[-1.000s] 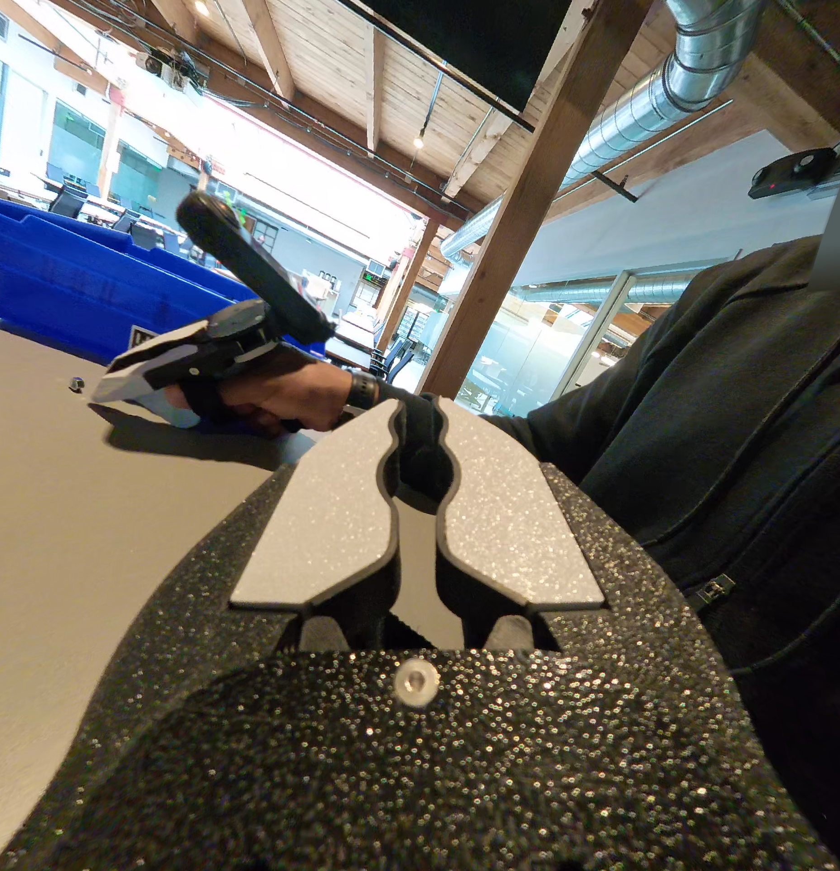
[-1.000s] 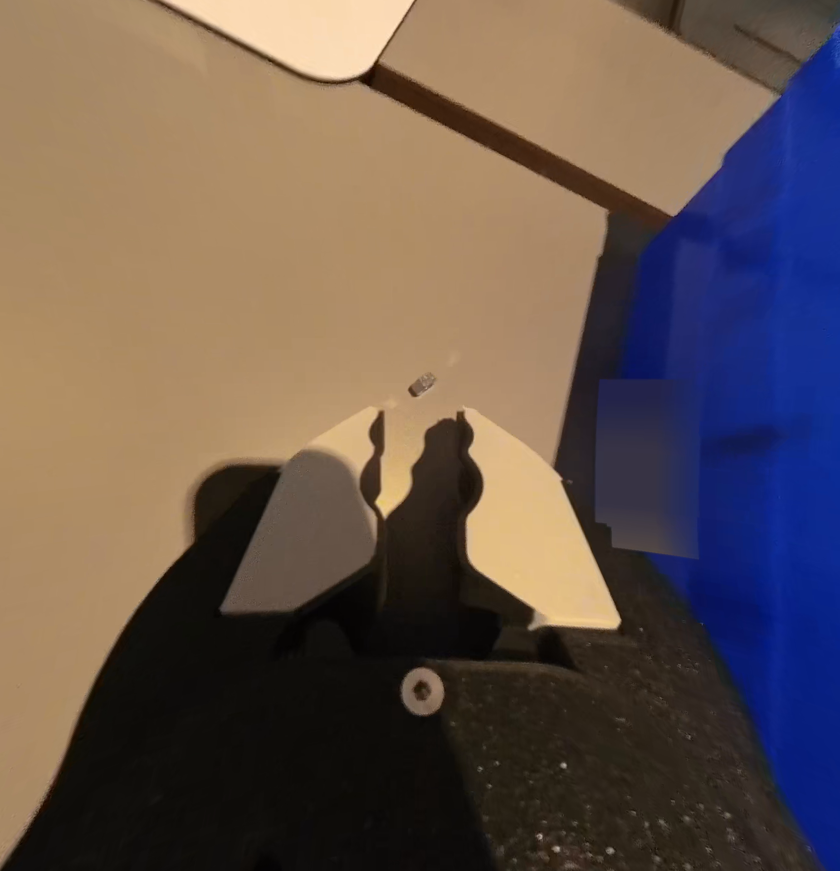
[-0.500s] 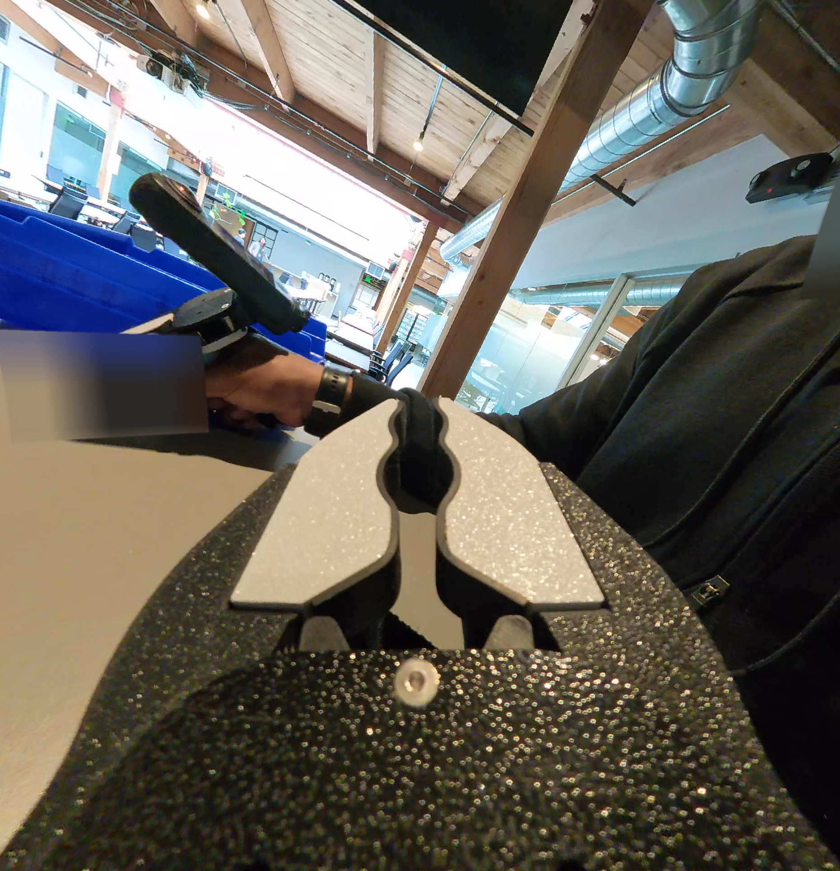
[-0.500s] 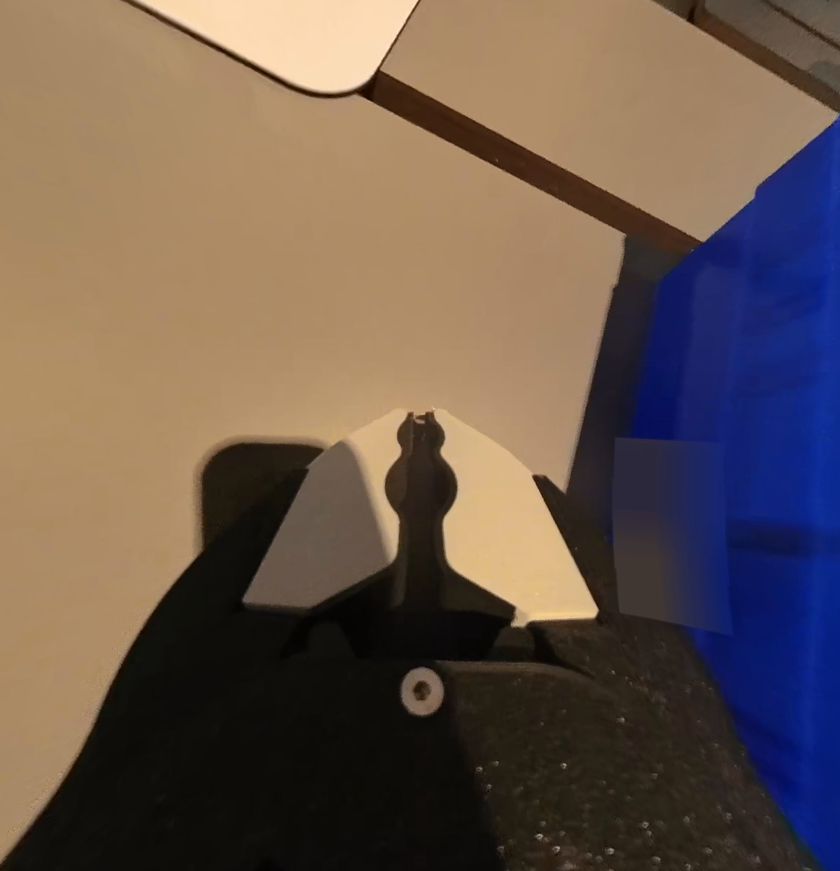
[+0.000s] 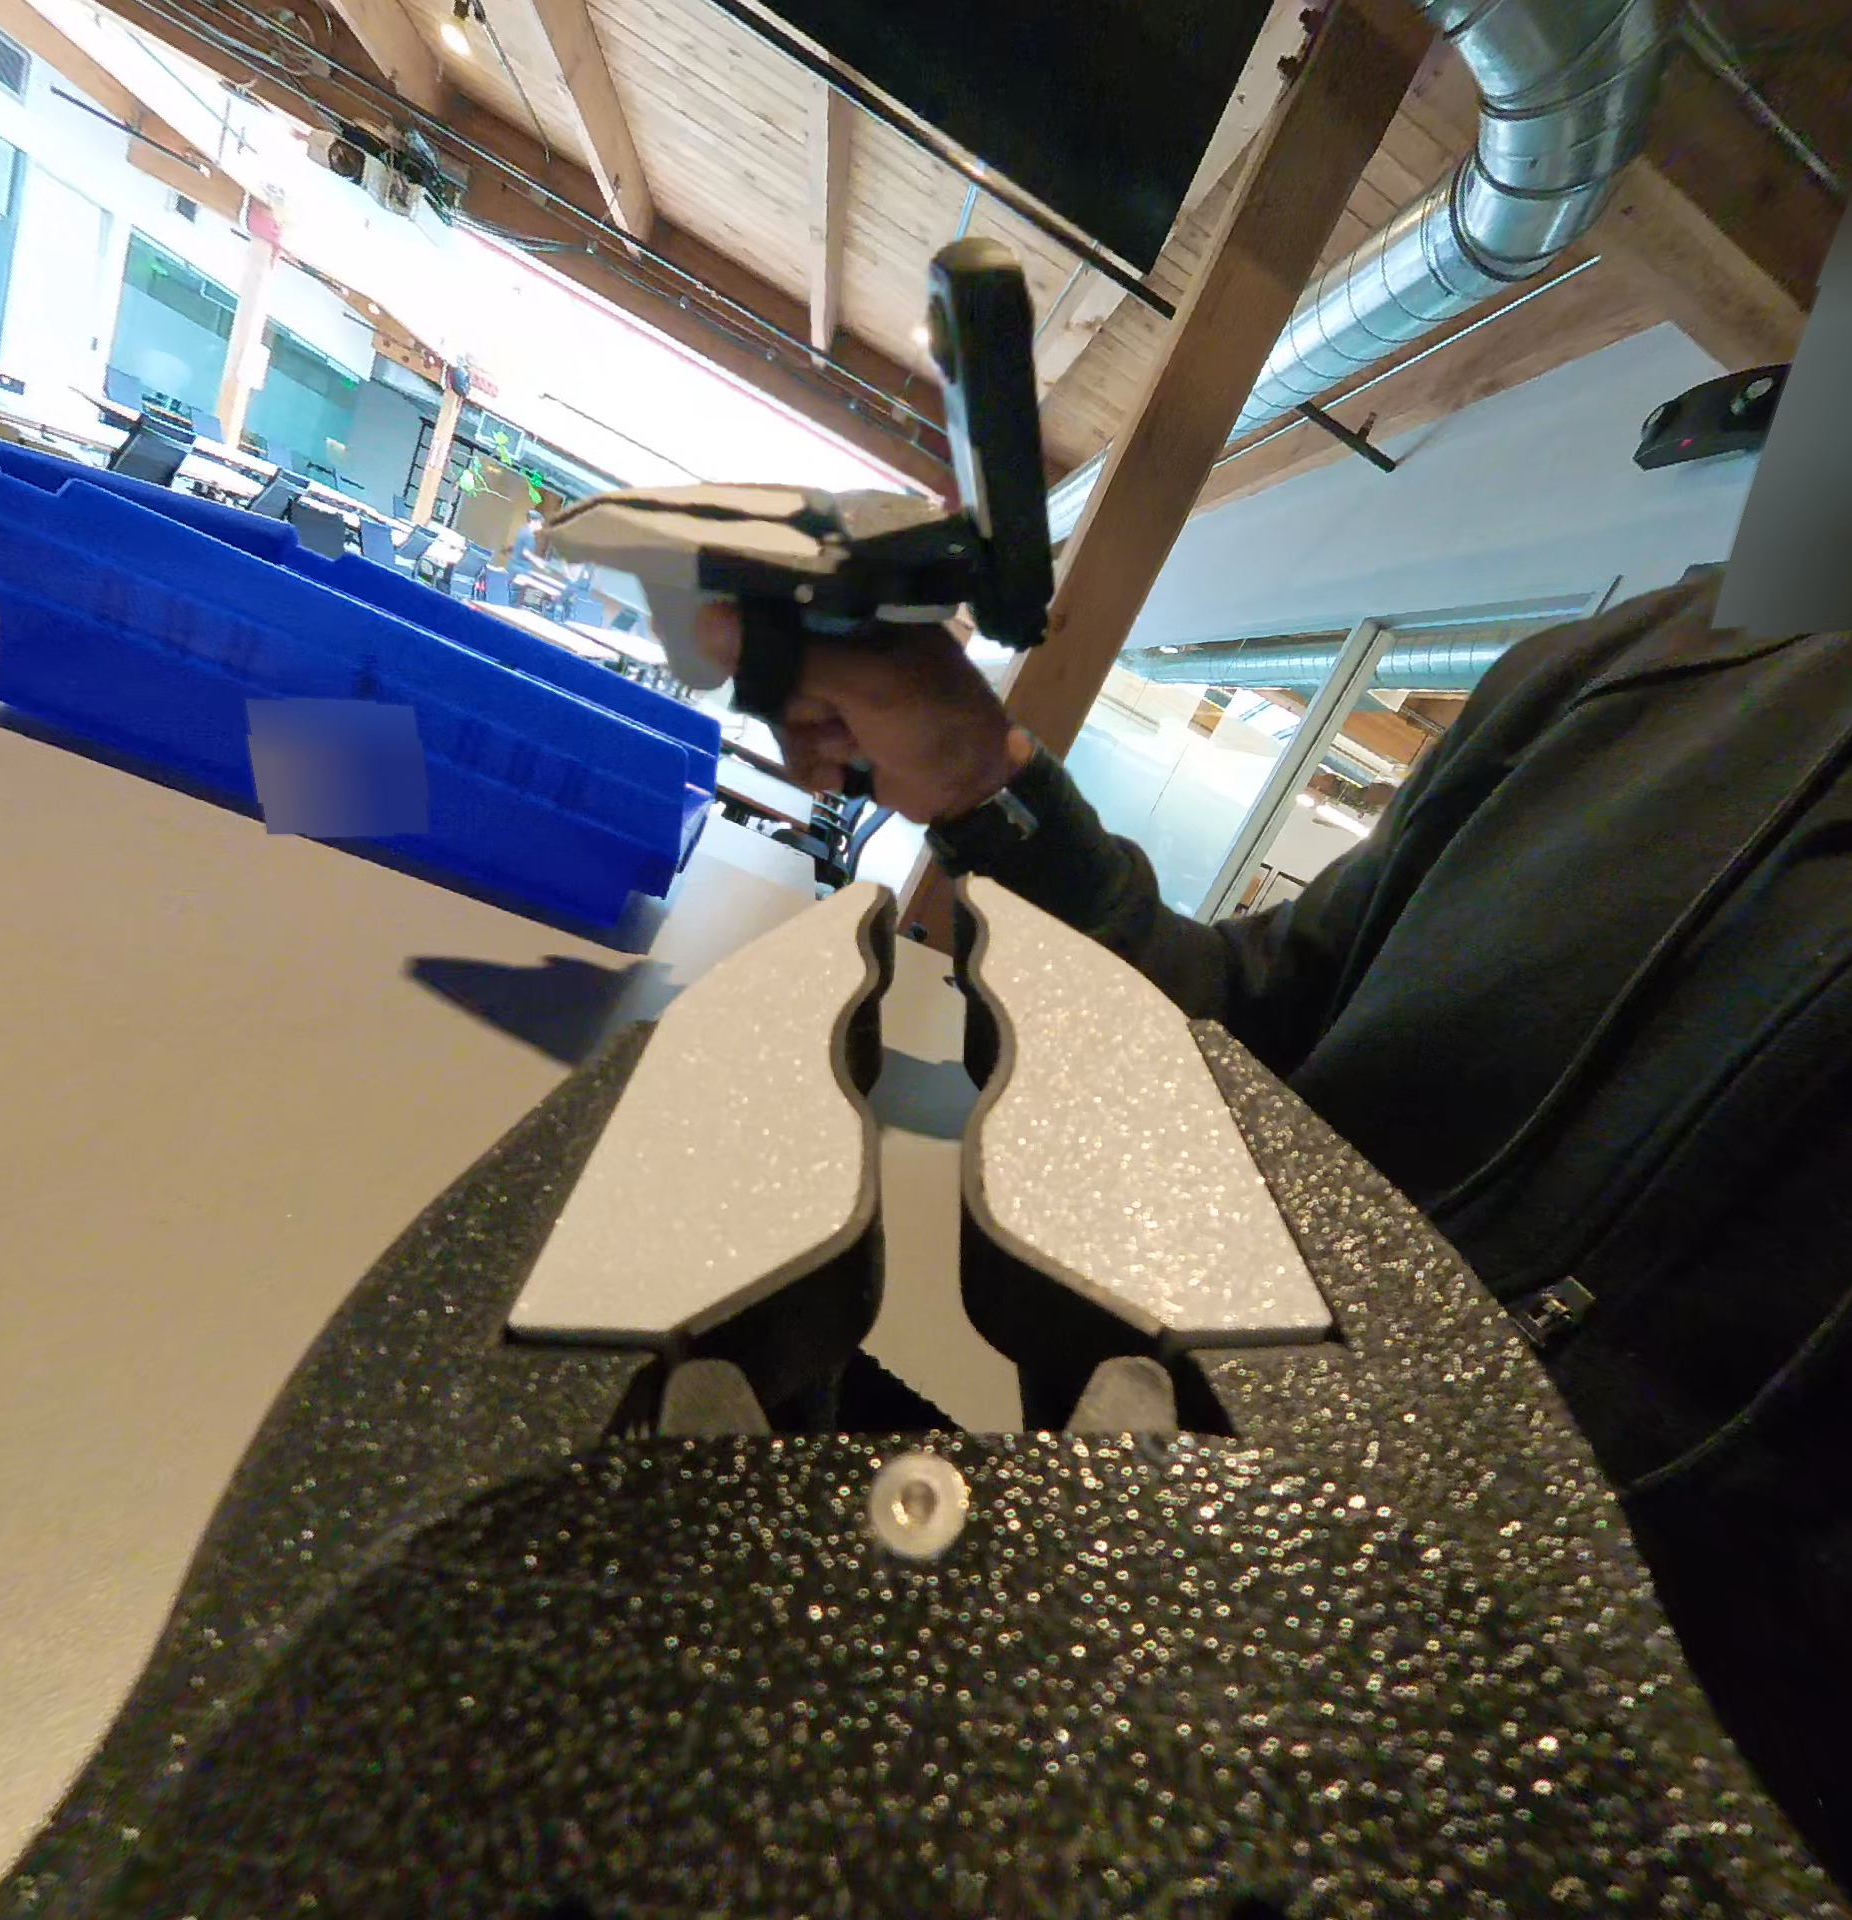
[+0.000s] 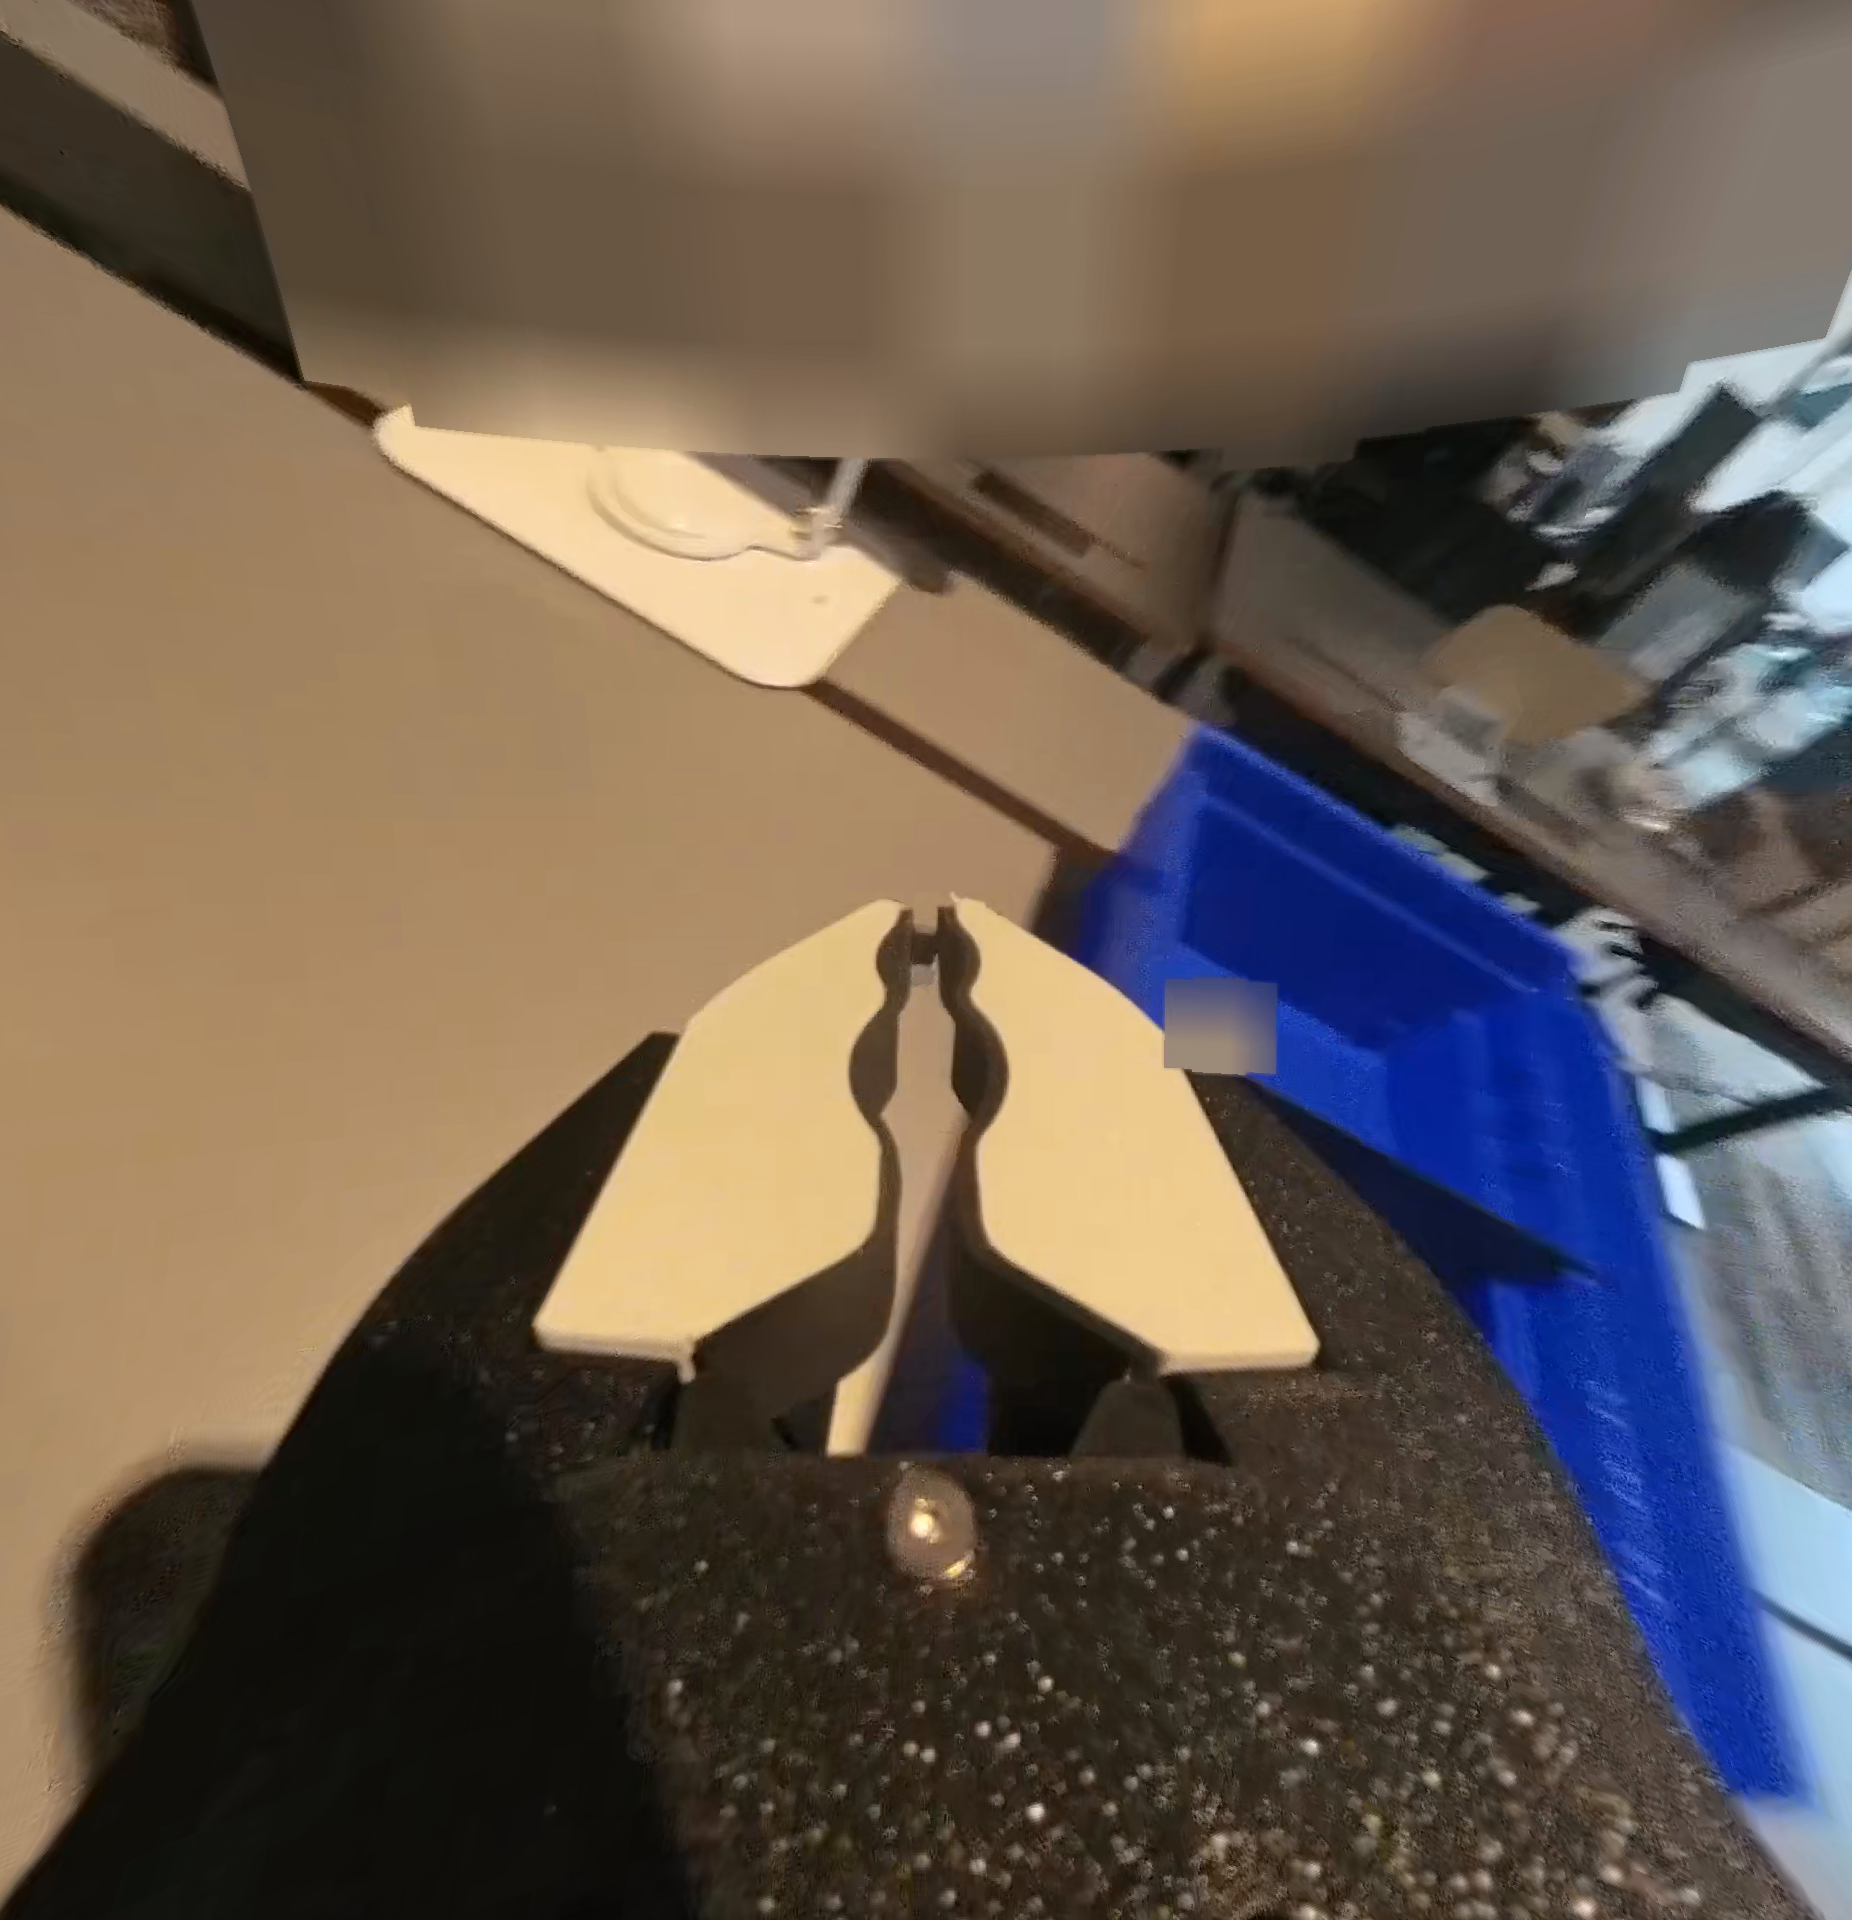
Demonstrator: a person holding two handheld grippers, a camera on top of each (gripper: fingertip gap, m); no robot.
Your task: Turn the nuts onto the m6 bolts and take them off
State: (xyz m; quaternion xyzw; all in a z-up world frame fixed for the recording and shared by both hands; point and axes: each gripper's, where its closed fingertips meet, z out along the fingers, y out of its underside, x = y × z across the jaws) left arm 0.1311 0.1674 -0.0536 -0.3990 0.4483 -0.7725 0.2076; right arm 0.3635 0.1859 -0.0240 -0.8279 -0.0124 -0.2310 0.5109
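My right gripper (image 6: 927, 925) is shut on a small silver nut (image 6: 924, 940), pinched at the very fingertips and held in the air above the grey table (image 6: 382, 831). It also shows in the left wrist view (image 5: 579, 530), raised by a hand, level and pointing left. My left gripper (image 5: 924, 914) rests low over the table (image 5: 174, 1039). Its fingers stand a narrow gap apart, and only table and background show between them. No bolt is visible in either view.
A blue plastic bin (image 5: 382, 644) stands at the table's far side and shows to the right of my right gripper (image 6: 1421, 987). A white rounded board (image 6: 693, 582) lies farther off. The person's dark jacket (image 5: 1524, 1039) fills the right of the left wrist view. The grippers' ends are close to 25 cm from one another.
My right gripper closed on the nut that lay on the table ahead of its open fingers, then rose and swung up with it. My left gripper stayed in place with the same gap.
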